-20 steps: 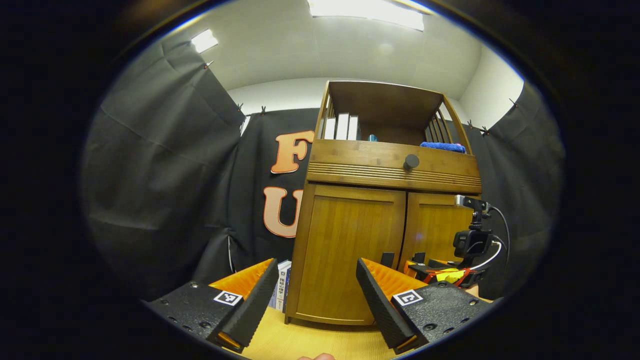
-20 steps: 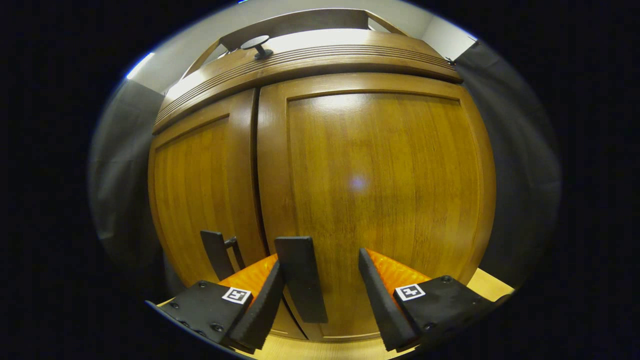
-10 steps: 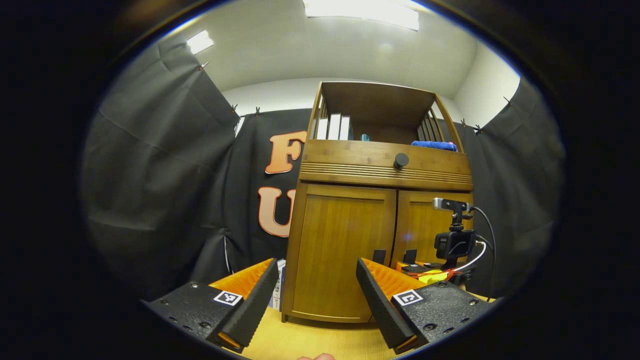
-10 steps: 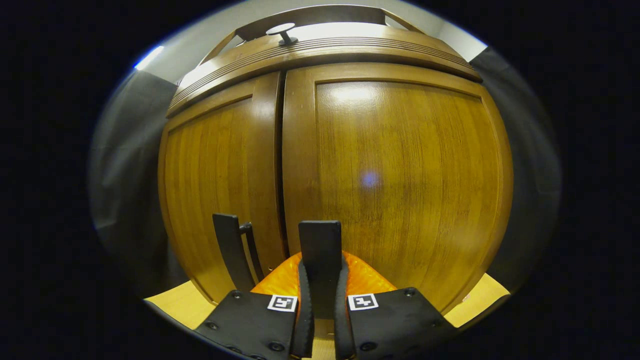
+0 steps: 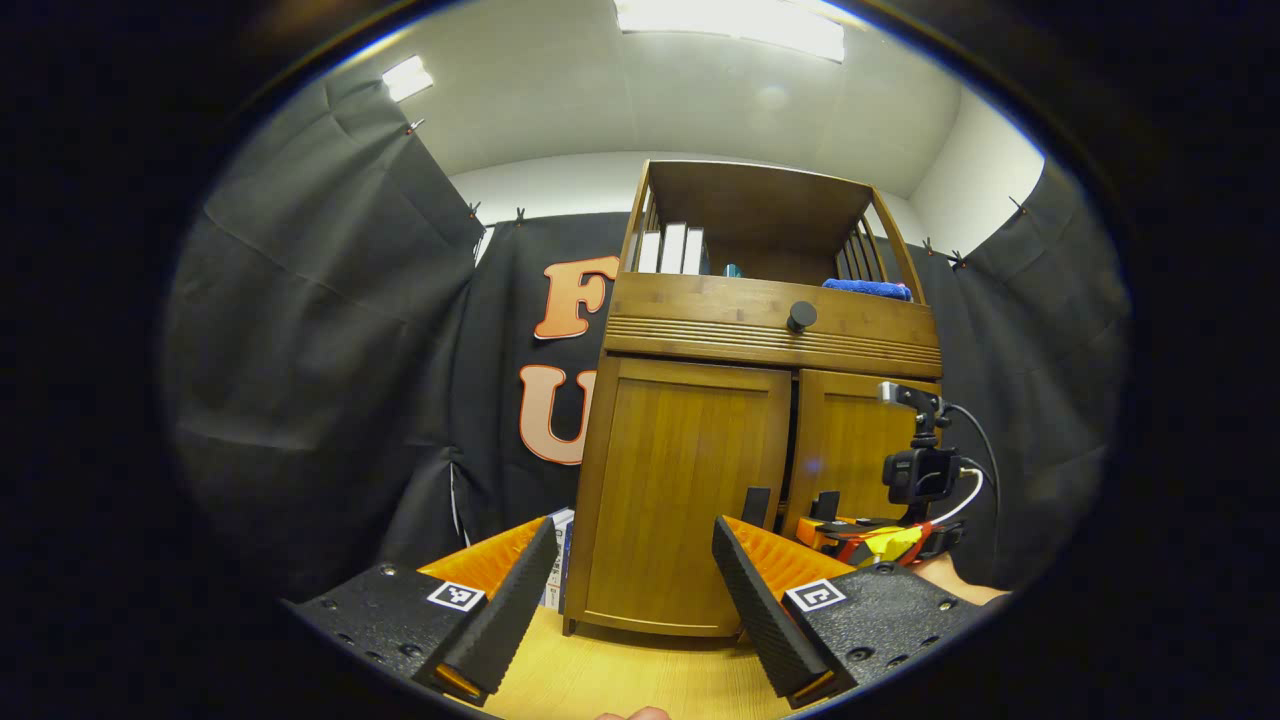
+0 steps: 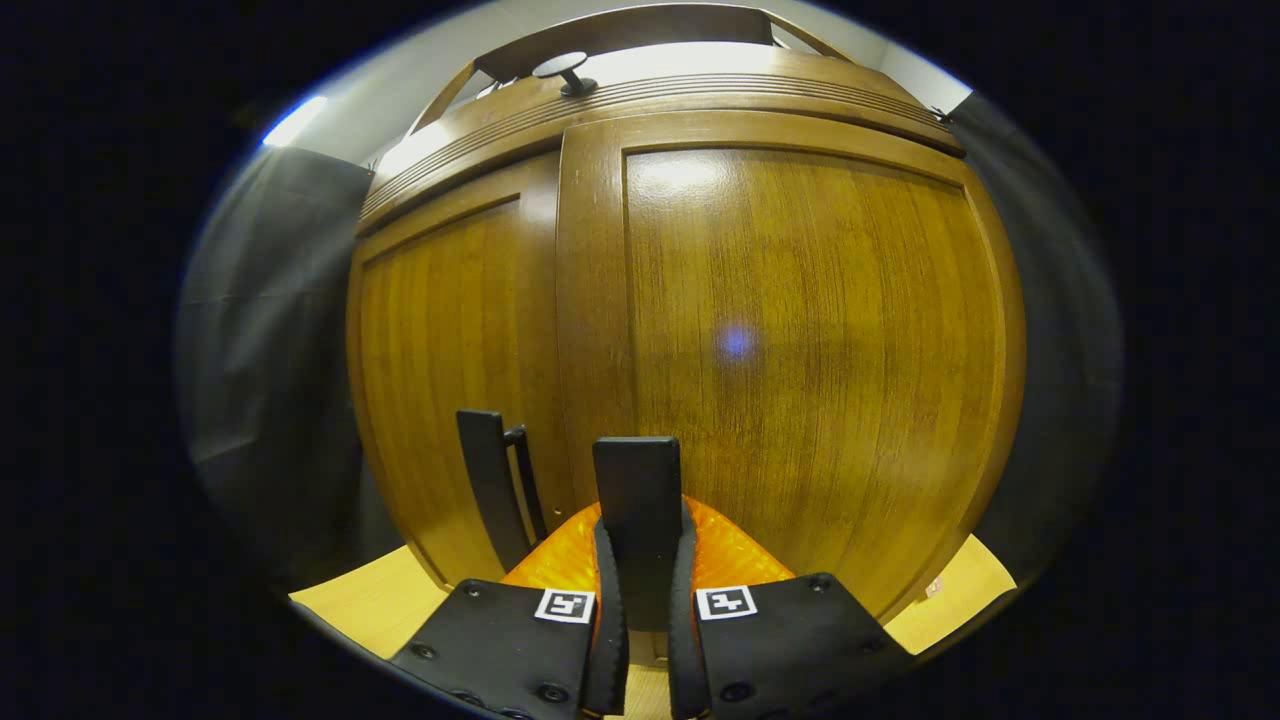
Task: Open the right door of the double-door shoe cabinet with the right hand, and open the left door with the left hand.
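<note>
While the shoe cabinet (image 5: 690,480) stands upright on the pale wooden floor (image 5: 620,680), facing me with its long axis vertical, I have the right gripper (image 6: 640,560) pinched on the right door's handle (image 6: 637,500). That handle is a flat upright bar near the door's inner edge, and both fingers press its sides. The right door (image 6: 800,350) stands slightly proud of the left door (image 6: 450,370), with a dark gap between them in the left gripper view. The left door's handle (image 6: 485,480), also an upright bar, sits just left of the held one and is untouched.

My left gripper (image 5: 630,610) hangs well back from the cabinet, its fingers spread wide and holding nothing. From there I see the other gripper (image 5: 870,535) low at the right door. Above the doors is a drawer with a round knob (image 5: 800,316), and higher up a shelf with pale books (image 5: 672,250) and a blue cloth (image 5: 866,289).
</note>
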Action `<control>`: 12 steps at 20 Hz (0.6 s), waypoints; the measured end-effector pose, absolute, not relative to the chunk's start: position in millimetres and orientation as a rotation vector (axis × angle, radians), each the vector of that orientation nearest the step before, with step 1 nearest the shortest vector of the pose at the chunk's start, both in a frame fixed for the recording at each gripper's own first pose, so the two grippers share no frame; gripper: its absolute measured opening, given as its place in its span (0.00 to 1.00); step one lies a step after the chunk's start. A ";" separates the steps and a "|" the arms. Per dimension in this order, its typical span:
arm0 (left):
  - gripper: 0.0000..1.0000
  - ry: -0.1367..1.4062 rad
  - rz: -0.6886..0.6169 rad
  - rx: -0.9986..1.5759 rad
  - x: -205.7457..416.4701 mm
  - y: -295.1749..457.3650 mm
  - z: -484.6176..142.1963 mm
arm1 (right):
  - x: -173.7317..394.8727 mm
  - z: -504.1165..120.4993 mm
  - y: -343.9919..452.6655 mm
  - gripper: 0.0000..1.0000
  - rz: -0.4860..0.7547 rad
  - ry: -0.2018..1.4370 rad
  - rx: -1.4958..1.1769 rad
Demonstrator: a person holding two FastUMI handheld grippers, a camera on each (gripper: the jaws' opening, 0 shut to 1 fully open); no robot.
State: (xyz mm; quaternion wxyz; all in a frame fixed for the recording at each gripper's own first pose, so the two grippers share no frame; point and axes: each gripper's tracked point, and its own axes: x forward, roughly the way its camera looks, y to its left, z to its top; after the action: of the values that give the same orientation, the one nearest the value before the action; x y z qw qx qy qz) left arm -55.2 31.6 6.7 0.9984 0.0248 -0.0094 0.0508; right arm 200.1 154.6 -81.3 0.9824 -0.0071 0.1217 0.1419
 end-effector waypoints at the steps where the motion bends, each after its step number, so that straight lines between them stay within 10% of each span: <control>1: 0.94 -0.009 0.098 0.049 -56.1 30.3 2.9 | 198.2 -78.1 154.2 0.24 0.300 0.248 -0.020; 12: 0.95 0.003 0.009 0.039 -52.9 -5.1 -3.9 | 186.2 -34.7 146.7 0.22 0.309 0.274 -0.011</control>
State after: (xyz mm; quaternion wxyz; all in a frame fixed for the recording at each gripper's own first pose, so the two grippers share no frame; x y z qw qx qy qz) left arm -52.9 -5.1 -3.9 0.9998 0.0195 0.0016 0.0046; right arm 186.2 146.7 -34.7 0.9787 -0.0055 0.1358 0.1536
